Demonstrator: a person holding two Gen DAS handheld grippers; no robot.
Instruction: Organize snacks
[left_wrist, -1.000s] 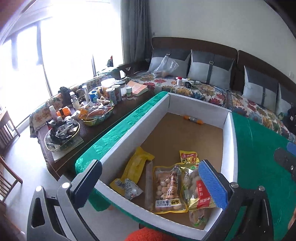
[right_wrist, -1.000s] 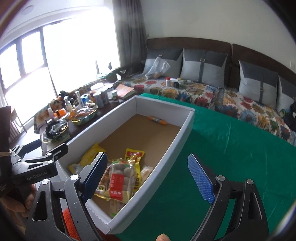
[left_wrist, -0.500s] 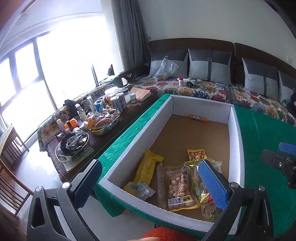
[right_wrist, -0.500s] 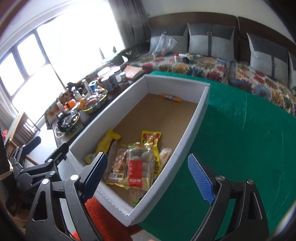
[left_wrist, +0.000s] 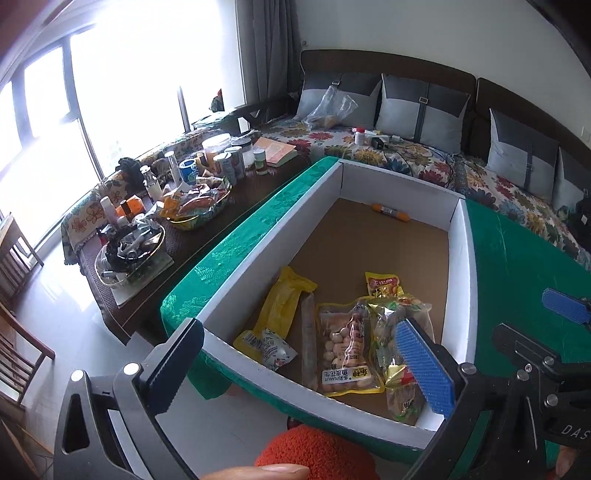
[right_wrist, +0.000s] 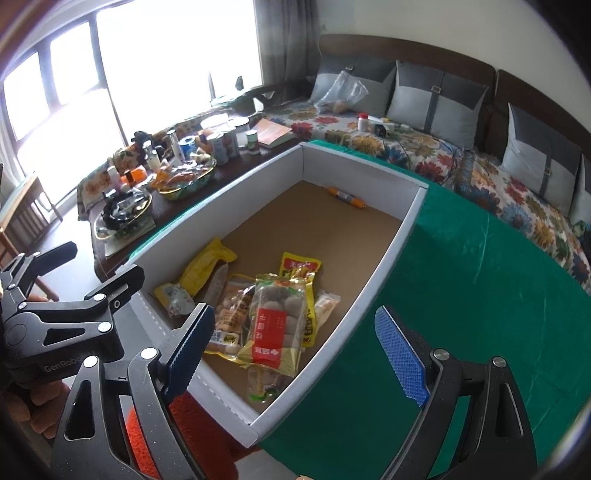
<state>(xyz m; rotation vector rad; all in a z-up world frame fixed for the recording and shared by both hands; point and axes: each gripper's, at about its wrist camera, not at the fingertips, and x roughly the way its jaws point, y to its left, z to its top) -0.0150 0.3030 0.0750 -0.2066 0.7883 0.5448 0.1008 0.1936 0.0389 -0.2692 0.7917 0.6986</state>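
The table with the green cloth (right_wrist: 461, 295) is the biggest thing in front of me. On its left part stands a long white box (right_wrist: 373, 273) with a brown cardboard floor. Behind is a sofa w/ flowered cover (left_wrist: 424, 162), and left of the box a dark side table (left_wrist: 207, 236) full of jars and bowls.

The snacks lie at the near end of the box, all inside. The largest is a clear pack w/ red label (right_wrist: 275, 317), on top of the others. Beside it, to the left, is a peanut pack (left_wrist: 347, 354), then a yellow wrapper (left_wrist: 280, 306) near the left wall. A small yellow-red sachet (left_wrist: 382, 284) lies just behind the pile. One small orange sausage stick (left_wrist: 390, 212) is alone at the far end, well apart from the rest.

My left gripper (left_wrist: 310, 369) hangs over the near end of the box, fingers wide apart, nothing between them. My right gripper (right_wrist: 295, 354) is over the box's right wall and the cloth, also spread wide and empty; it touches no pack.
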